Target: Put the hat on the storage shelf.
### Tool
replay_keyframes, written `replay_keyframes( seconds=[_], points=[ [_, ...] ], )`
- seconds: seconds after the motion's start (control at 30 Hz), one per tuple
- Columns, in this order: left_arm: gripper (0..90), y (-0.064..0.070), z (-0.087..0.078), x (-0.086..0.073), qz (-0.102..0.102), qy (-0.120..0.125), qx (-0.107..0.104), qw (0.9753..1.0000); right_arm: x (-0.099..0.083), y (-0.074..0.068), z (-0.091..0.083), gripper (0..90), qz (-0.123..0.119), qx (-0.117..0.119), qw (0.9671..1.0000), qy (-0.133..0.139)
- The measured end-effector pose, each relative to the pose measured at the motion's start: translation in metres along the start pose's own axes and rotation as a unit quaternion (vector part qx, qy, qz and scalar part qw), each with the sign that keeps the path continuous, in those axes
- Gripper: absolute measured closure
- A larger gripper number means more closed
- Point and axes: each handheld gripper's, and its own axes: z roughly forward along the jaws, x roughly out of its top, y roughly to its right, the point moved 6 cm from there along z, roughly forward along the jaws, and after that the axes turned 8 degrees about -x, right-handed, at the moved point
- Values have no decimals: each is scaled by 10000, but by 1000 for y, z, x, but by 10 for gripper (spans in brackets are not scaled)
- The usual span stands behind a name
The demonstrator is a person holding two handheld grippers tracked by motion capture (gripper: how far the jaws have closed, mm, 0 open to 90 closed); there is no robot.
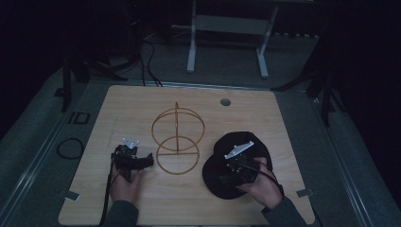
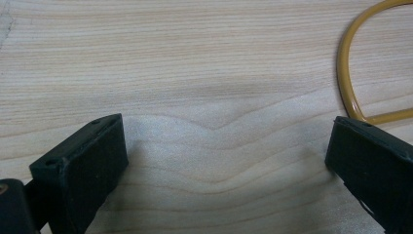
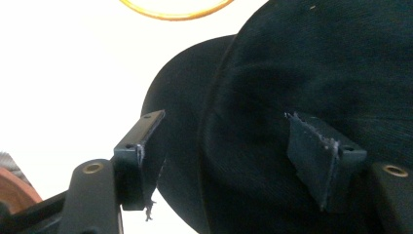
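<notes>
A gold wire stand [image 1: 177, 132], two rings on an upright post, stands mid-table. Right of it a black cap [image 1: 217, 182] lies flat. My right gripper [image 1: 230, 172] hovers over the cap, open. In the right gripper view the cap [image 3: 302, 63] sits between and under the spread jaws of that gripper [image 3: 229, 146], one jaw over the brim and the other against the crown; the stand's ring [image 3: 170, 14] shows at the top. My left gripper [image 1: 149, 161] rests left of the stand's base, open [image 2: 224, 161] over bare wood, with the gold ring [image 2: 347, 83] just beyond its right jaw.
The wooden table [image 1: 132, 109] has a round cable hole [image 1: 225, 101] near its far edge. On the floor to the left lies a coiled black cable [image 1: 70, 147]. A white desk frame [image 1: 191, 42] stands behind the table.
</notes>
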Motion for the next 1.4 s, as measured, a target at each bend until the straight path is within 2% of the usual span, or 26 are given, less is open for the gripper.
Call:
replay_keyframes(
  seconds=[0.13, 0.23, 0.27, 0.33, 0.43, 0.47, 0.53, 0.57, 0.6, 0.63, 0.77, 0.87, 0.93, 0.97, 1.0, 1.17, 1.27, 1.4],
  points=[
    [12, 0, 0, 0, 3, -4, -1, 10000, 2, -6, 9, 325, -66, -33, 9999, -114],
    [12, 0, 0, 0, 5, -4, 0, 10000, 3, -6, 13, 325, -14, -54, 9998, -168],
    [12, 0, 0, 0, 3, -4, 0, 10000, 4, -5, 18, 323, 115, -28, 9996, -239],
    [12, 0, 0, 0, 4, -4, -1, 10000, 3, -5, 22, 324, 219, 12, 9993, -301],
    [12, 0, 0, 0, 3, -5, 1, 10000, 2, -4, 26, 370, 286, 26, 9989, -372],
    [12, 0, 0, 0, 4, -3, 0, 10000, 2, -2, 30, 396, 372, 97, 9983, -430],
    [12, 0, 0, 0, 5, -4, -1, 10000, 2, -1, 31, 466, 381, 94, 9982, -446],
    [12, 0, 0, 0, 5, -4, -1, 10000, 2, -1, 31, 466, 381, 94, 9982, -446],
    [12, 0, 0, 0, 4, -3, 0, 10000, 2, 2, 31, 511, 501, 129, 9977, -447],
    [12, 0, 0, 0, 4, -3, 0, 10000, 2, 2, 31, 511, 501, 129, 9977, -447],
    [12, 0, 0, 0, 2, -2, 0, 10000, 0, 6, 33, 605, 809, 536, 9943, -449],
    [12, 0, 0, 0, 0, -2, 3, 10000, -1, 8, 34, 675, 924, 754, 9919, -442],
    [12, 0, 0, 0, 4, -5, 3, 10000, 0, 8, 34, 738, 908, 832, 9915, -425],
    [12, 0, 0, 0, 4, -5, 3, 10000, 0, 8, 34, 738, 908, 832, 9915, -425],
    [12, 0, 0, 0, 3, -4, 2, 10000, 1, 6, 31, 771, 842, 740, 9928, -424],
    [12, 0, 0, 0, 5, -6, 0, 10000, 3, 4, 28, 789, 690, 616, 9942, -543],
    [12, 0, 0, 0, 2, 2, -1, 10000, 3, 4, 27, 793, 646, 594, 9946, -561],
    [12, 1, 0, 0, -6, 9, -3, 10000, 3, 5, 23, 799, 546, 447, 9960, -557]
  ],
)
